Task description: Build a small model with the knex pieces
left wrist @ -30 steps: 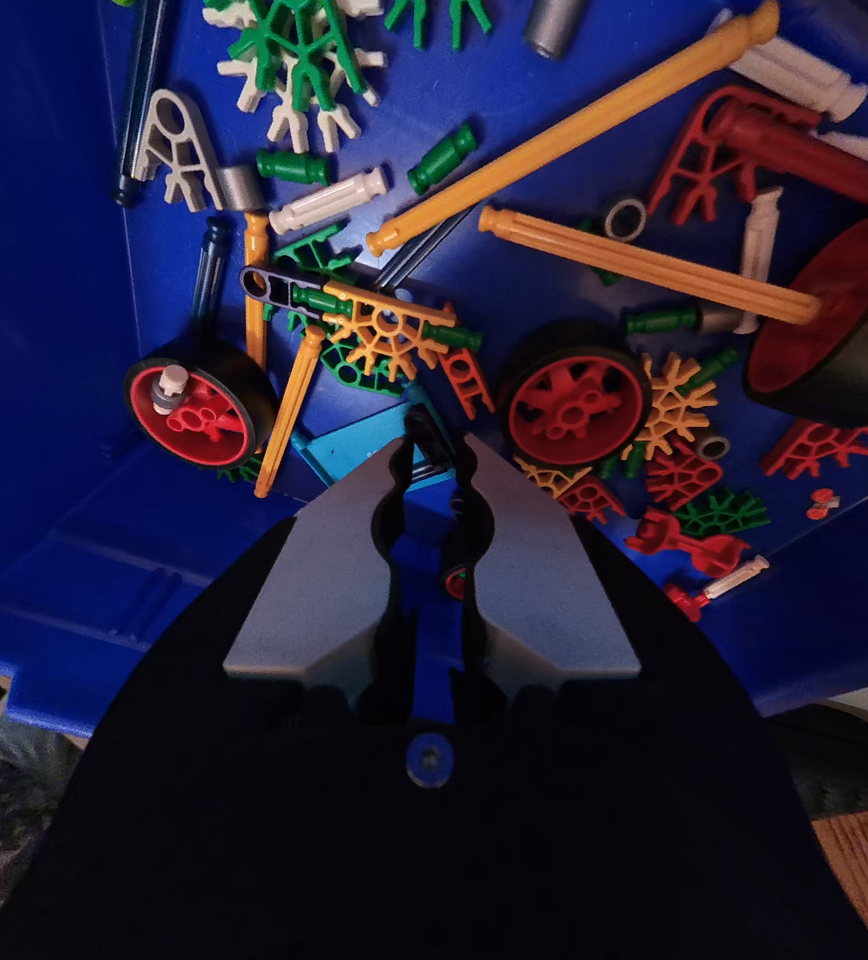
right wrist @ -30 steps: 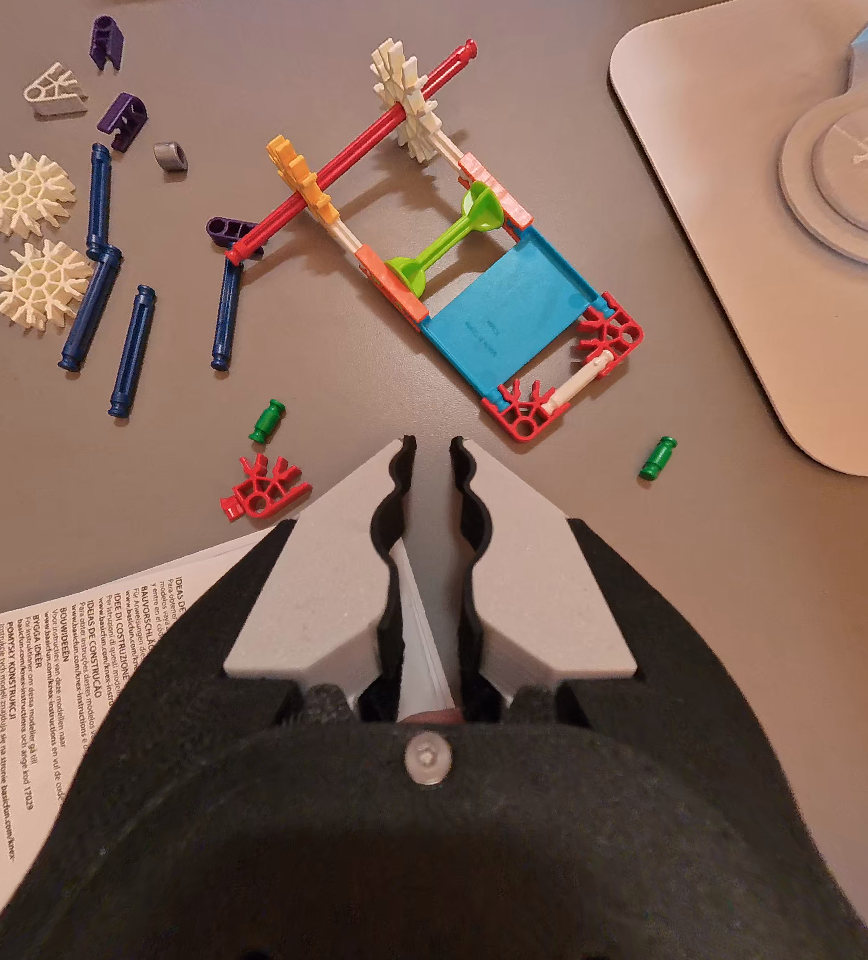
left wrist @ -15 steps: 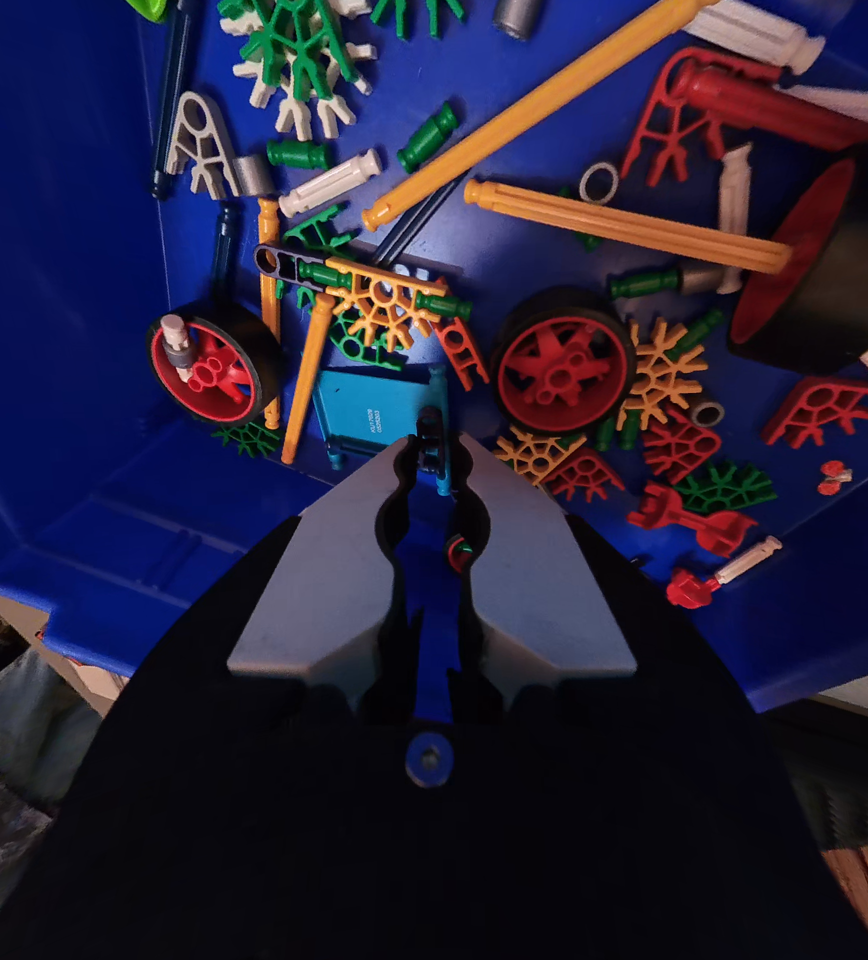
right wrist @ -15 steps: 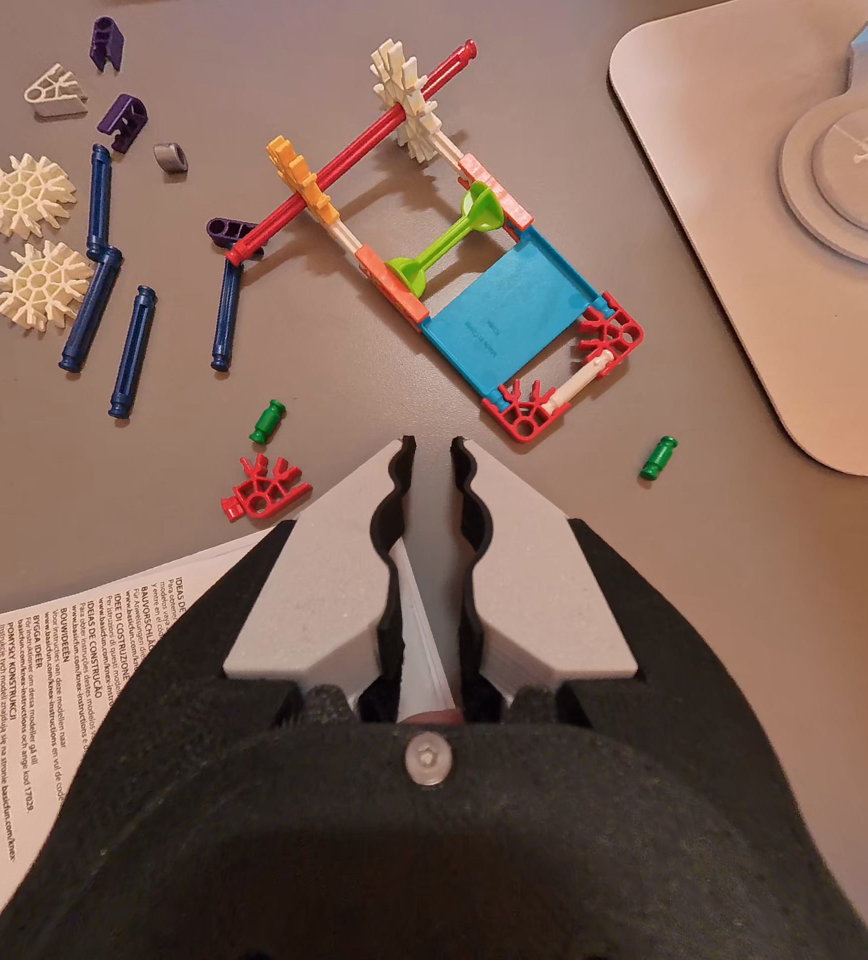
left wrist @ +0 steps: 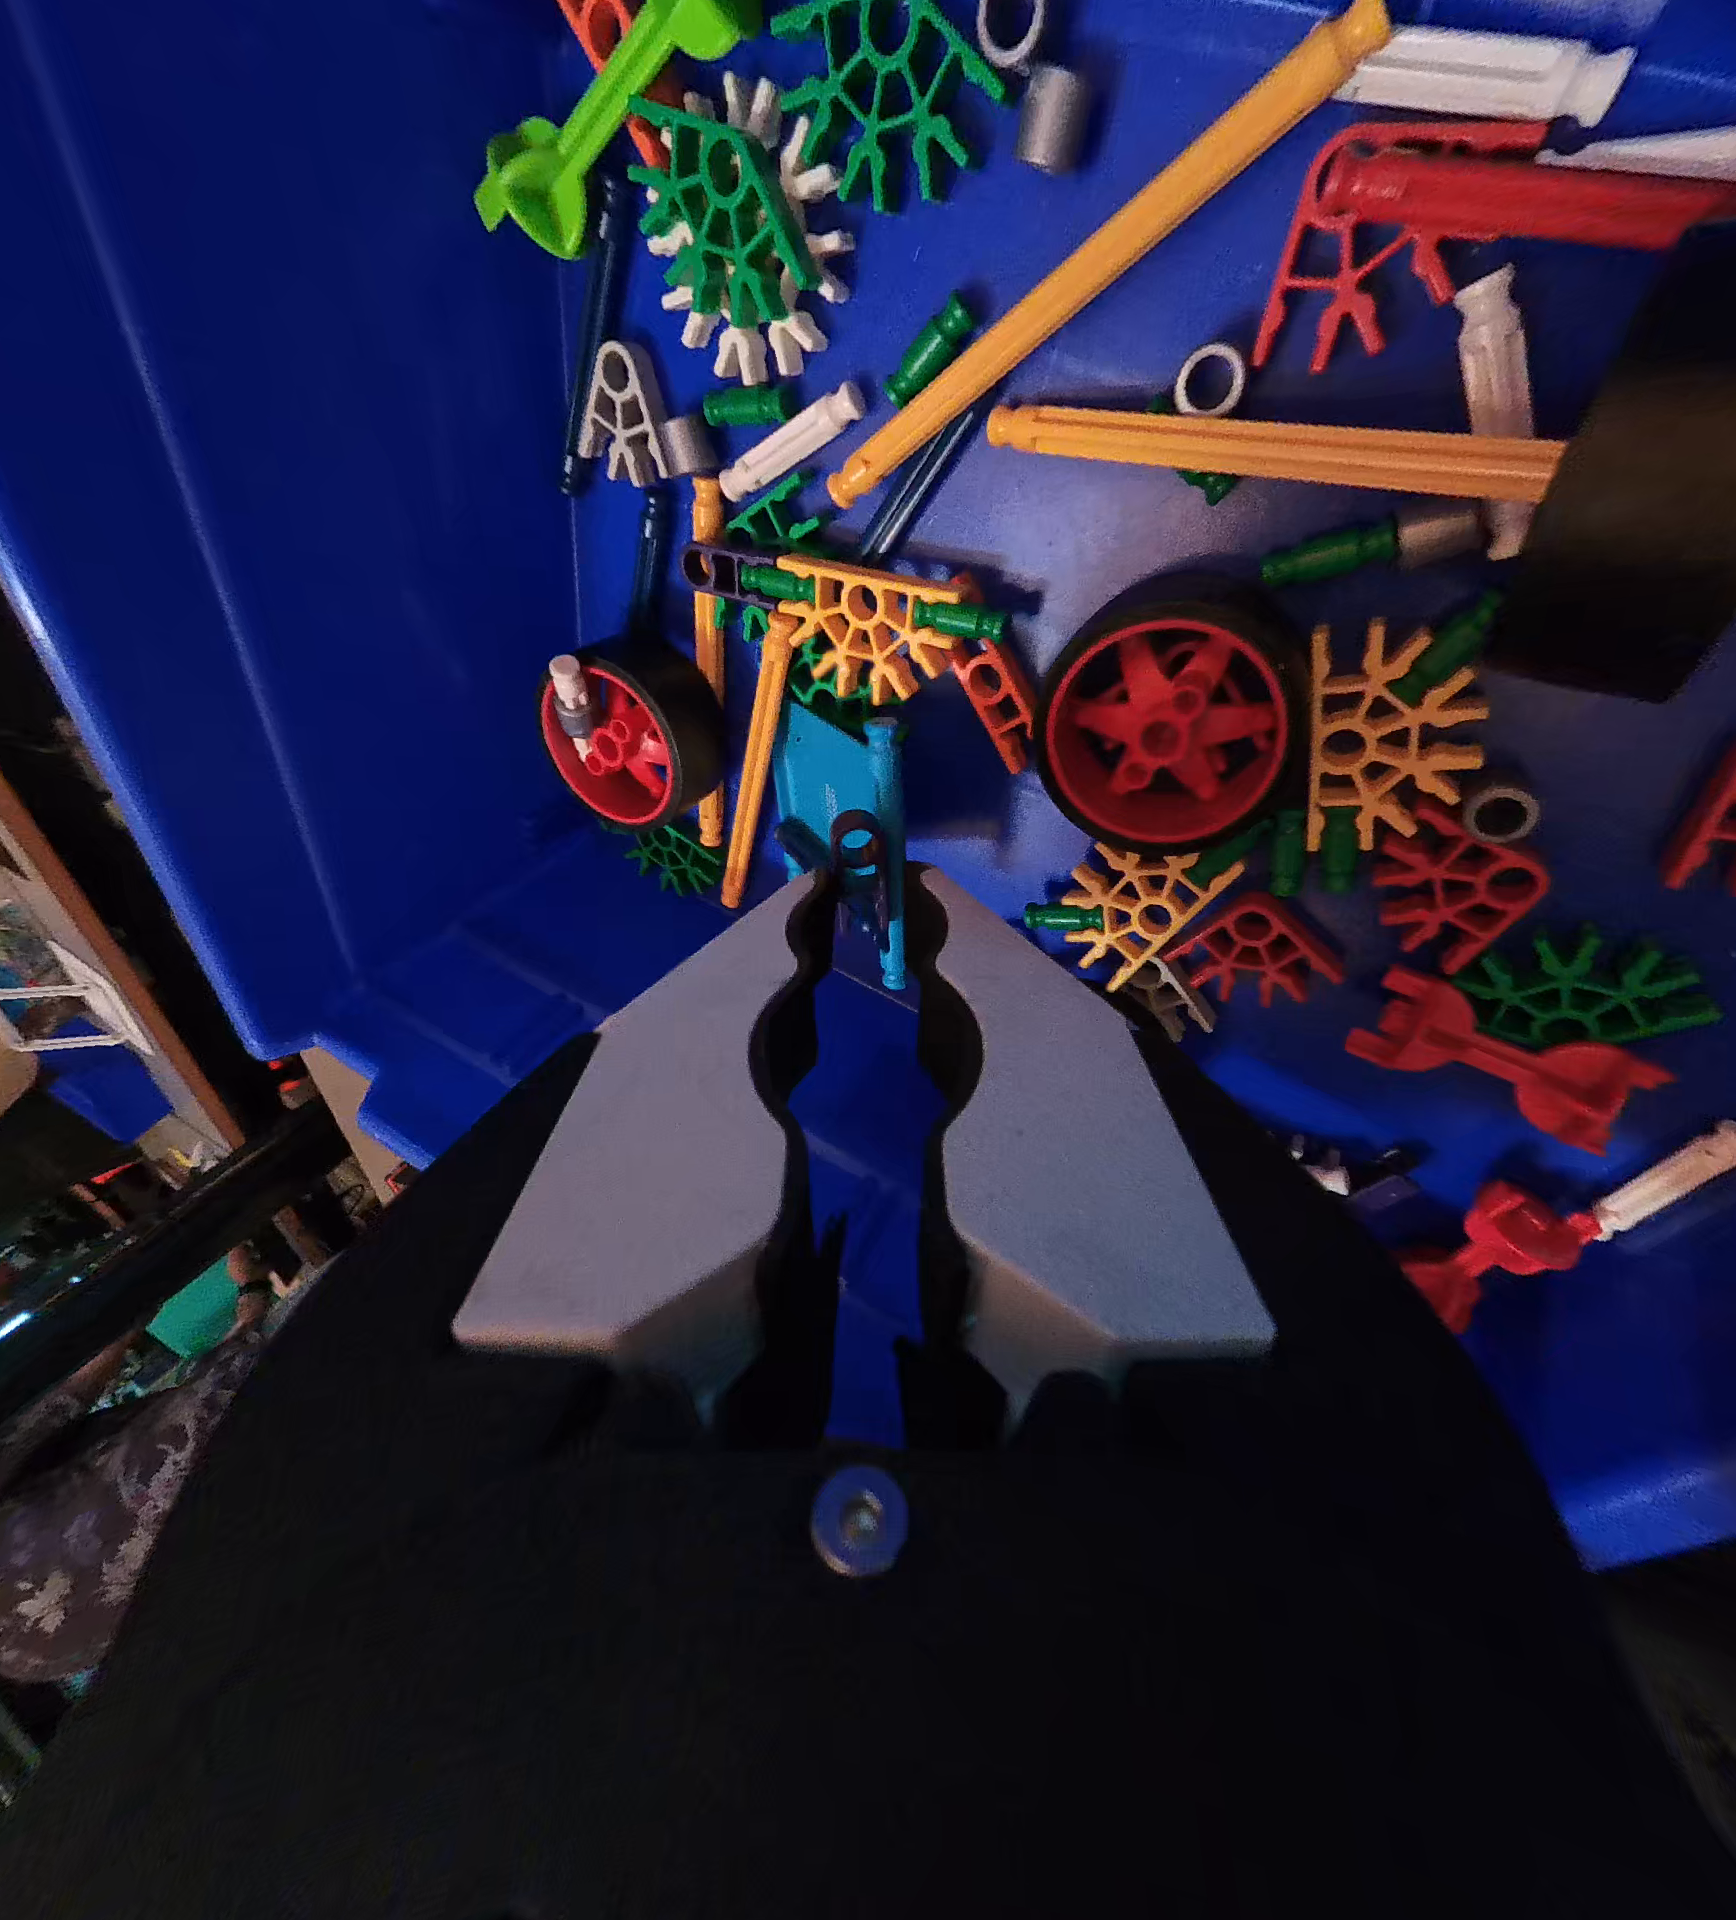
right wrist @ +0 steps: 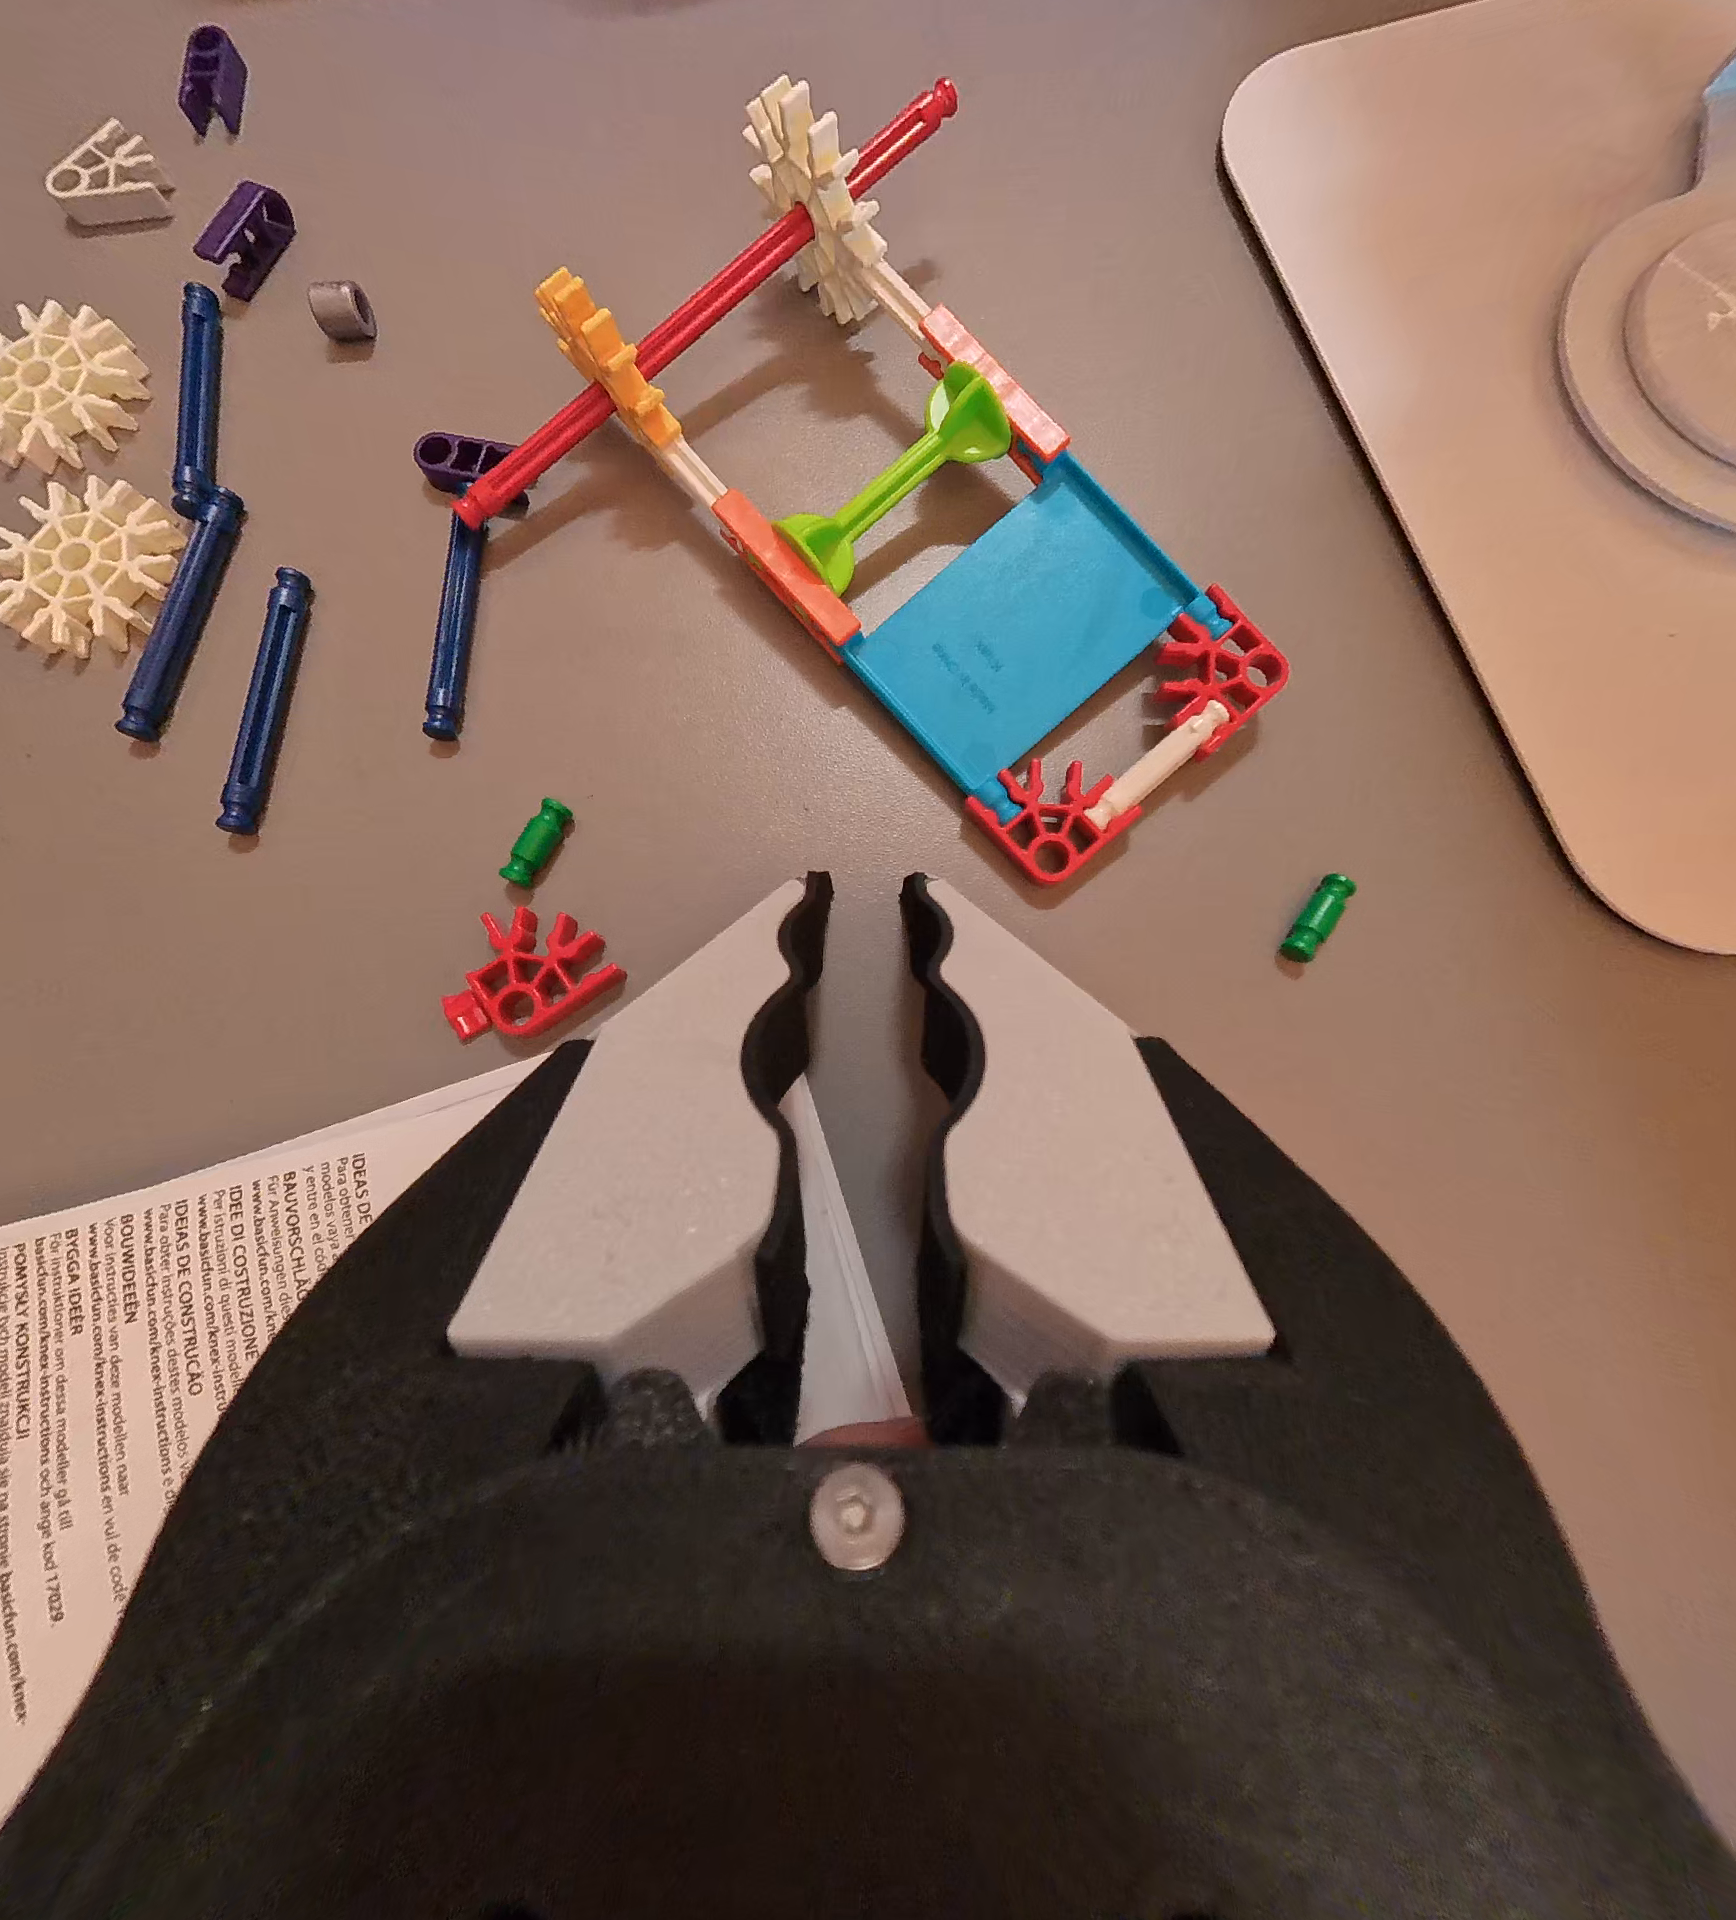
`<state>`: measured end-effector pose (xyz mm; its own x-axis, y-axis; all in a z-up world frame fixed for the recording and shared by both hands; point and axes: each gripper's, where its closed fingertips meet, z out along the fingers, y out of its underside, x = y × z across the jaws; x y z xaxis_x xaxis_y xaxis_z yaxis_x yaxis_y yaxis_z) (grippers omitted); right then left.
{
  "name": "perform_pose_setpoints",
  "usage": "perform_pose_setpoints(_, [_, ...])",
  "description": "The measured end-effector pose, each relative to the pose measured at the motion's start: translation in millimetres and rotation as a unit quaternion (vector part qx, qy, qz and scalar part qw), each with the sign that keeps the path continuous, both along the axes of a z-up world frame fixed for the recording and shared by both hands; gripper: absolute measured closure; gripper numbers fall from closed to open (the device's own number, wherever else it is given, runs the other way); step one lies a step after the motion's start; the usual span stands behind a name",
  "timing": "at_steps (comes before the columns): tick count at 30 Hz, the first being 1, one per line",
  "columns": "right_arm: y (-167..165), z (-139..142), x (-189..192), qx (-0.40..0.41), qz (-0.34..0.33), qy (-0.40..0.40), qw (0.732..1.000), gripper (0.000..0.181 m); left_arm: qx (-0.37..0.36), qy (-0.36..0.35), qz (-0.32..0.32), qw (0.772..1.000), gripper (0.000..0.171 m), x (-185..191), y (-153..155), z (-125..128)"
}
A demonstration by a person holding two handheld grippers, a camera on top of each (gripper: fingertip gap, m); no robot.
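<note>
Left wrist view: left gripper (left wrist: 864, 883), jaws nearly closed, pinching a small dark clip connector (left wrist: 856, 844) at their tips — a light, stiff, slick plastic piece, best taken across its flat sides. Behind it a teal panel (left wrist: 822, 774) stands in the blue bin (left wrist: 272, 520); a red-hubbed wheel (left wrist: 1165, 727) lies centre-right.

Right wrist view: right gripper (right wrist: 864, 894), a narrow gap between its jaws and nothing in it, is poised over the grey table (right wrist: 739, 810), pointing down-frame of the partly built model (right wrist: 999, 623). A red connector (right wrist: 531, 977) lies just left; a printed sheet (right wrist: 116, 1351) fills the lower left.
</note>
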<state>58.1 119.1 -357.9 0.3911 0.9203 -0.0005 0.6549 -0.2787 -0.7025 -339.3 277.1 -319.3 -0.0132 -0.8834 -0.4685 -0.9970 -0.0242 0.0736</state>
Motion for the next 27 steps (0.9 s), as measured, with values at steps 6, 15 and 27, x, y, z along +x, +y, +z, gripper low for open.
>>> perform_pose_setpoints(6, [0.1,0.0,0.0,0.0,0.0,0.0,1.0,0.168,0.042,-0.003,-0.017,0.999,0.163,-0.1,-0.6,5.7])
perform_pose_setpoints(15, [-0.2,0.0,0.0,0.001,0.001,-0.002,1.0,0.168,0.038,-0.028,-0.01,0.999,0.164,3.5,-13.5,24.3])
perform_pose_setpoints(27, [-0.3,-0.1,-0.2,0.003,0.0,-0.003,1.0,0.168,0.004,-0.082,-0.149,0.985,0.164,124.5,-126.6,70.2])
